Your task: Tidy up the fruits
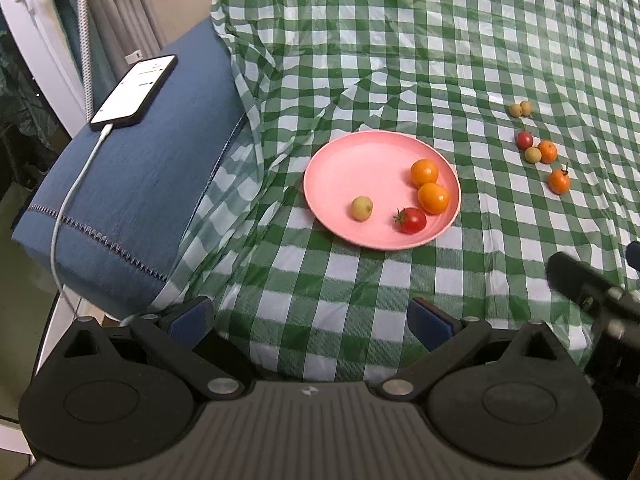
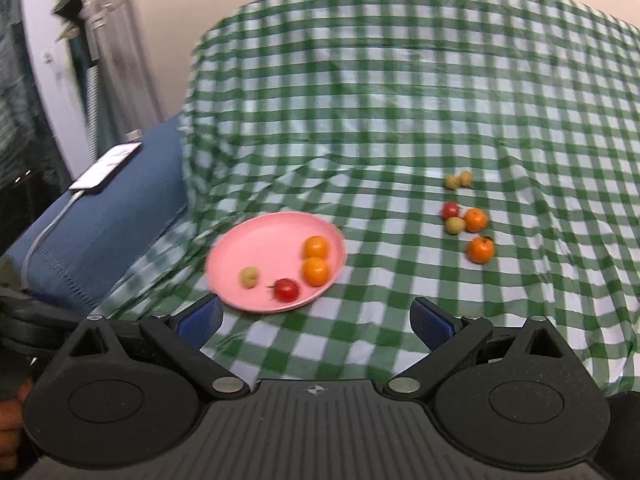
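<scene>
Left gripper point(image 1: 311, 320): nearest item in its own view, jaws apart, nothing between them, held above the cloth on the near side of the plate. Blue fingertips point(image 1: 430, 322).

Right gripper point(image 2: 316, 320): jaws apart, nothing between them, also near side of the plate; view blurred. Its dark body point(image 1: 592, 292) shows in the left view, near and to the right of the plate.

Plate point(image 1: 344, 168): pink, round, flat on the cloth. Landmark for all entries below.

On the plate:
- two oranges point(image 1: 425, 172), touching, at the right rim
- tomato point(image 1: 412, 221), red with green stem, near rim, just beside the nearer orange
- pale fruit point(image 1: 362, 208), yellow-green, left of the tomato, apart from it

Off the plate, well to its right, on the cloth:
- two pale fruits point(image 1: 521, 109), touching, farthest back
- red tomato point(image 1: 524, 139), pale fruit point(image 1: 533, 155) and orange point(image 1: 547, 151), clustered
- lone orange point(image 1: 559, 181), nearest of the loose group

Cloth point(image 1: 400, 60): green-and-white check, wrinkled, with folds rising left of and behind the plate.

Cushion point(image 1: 160, 184): blue, left of the plate, partly under the cloth edge.

Phone point(image 1: 134, 90): screen lit, lying on the cushion, white cable point(image 1: 64, 216) plugged in.

Nothing lies between the grippers and the plate or the loose fruit.
</scene>
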The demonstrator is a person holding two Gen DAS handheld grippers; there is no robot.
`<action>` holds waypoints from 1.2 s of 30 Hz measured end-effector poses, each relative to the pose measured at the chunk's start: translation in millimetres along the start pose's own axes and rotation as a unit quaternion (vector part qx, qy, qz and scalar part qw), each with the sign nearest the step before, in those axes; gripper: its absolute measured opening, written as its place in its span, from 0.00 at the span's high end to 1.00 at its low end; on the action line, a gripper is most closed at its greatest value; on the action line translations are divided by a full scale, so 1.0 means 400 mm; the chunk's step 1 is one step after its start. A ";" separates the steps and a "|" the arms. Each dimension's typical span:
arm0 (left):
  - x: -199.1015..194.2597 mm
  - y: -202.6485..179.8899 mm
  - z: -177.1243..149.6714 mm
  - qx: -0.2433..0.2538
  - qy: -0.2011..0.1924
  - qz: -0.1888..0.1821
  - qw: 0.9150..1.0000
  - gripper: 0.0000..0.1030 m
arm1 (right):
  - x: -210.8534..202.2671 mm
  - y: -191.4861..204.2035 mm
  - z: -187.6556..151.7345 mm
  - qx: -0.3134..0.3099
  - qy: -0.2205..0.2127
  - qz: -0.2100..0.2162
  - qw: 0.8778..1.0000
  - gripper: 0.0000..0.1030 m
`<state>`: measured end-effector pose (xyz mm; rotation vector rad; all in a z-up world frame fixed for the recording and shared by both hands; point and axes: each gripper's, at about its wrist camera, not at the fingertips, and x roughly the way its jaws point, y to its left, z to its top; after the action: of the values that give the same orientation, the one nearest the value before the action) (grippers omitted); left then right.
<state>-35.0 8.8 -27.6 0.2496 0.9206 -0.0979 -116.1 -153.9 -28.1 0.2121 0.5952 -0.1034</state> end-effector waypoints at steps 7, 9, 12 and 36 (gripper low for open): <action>0.077 -0.067 0.112 0.015 0.012 0.001 1.000 0.00 | 0.132 -0.201 0.038 0.059 -0.011 -0.088 0.994 0.04; 0.104 -0.101 0.147 0.023 0.015 -0.004 1.000 0.00 | 0.184 -0.252 0.046 0.064 -0.011 -0.105 0.992 0.04; 0.152 -0.164 0.203 0.037 0.019 -0.014 0.999 0.00 | 0.276 -0.320 0.055 0.062 -0.006 -0.121 0.991 0.04; 0.518 -0.698 0.451 0.169 0.011 -0.166 0.972 0.00 | 0.534 -0.597 0.058 0.114 0.003 -0.187 0.976 0.61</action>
<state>176.7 -302.2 -136.2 0.4101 0.9584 -0.5658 35.0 -399.4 -170.4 0.3222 0.6238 -0.5369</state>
